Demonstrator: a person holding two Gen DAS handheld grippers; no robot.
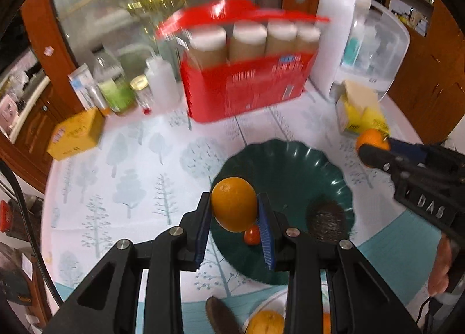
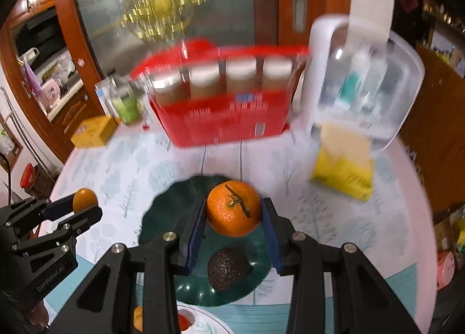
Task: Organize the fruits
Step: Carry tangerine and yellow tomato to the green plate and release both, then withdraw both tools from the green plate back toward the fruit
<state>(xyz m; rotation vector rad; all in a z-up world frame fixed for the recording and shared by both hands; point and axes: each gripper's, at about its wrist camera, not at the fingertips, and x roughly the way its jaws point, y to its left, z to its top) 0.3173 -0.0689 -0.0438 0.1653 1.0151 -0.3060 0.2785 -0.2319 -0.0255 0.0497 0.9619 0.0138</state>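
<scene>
Left wrist view: the left gripper [image 1: 234, 212] has its two fingers closed against the sides of an orange [image 1: 234, 203], which is held above the near left rim of the green plate [image 1: 290, 159]. In the plate lie a small red tomato [image 1: 251, 235], directly below the orange, and a dark avocado [image 1: 327, 222] to the right. The right gripper [image 1: 373, 148] enters from the right edge, gripping a tangerine [image 1: 373, 137] just beyond the plate's right rim. A red box [image 1: 247, 89] of white-capped jars stands behind the plate on the tree-patterned tablecloth [image 1: 130, 165]. At the bottom edge, another orange fruit [image 1: 266, 322] lies on a white plate [image 1: 276, 297].

Right wrist view: the right gripper [image 2: 234, 212] has both fingers pressed to the tangerine [image 2: 234, 207], stem upward, held over the green plate [image 2: 165, 197]. The avocado [image 2: 228, 268] lies in the plate below it. The left gripper [image 2: 84, 206] appears at the left, clamped on the orange [image 2: 85, 198] beside the plate's left rim. A yellow box [image 2: 343, 174] stands farther right.
</scene>
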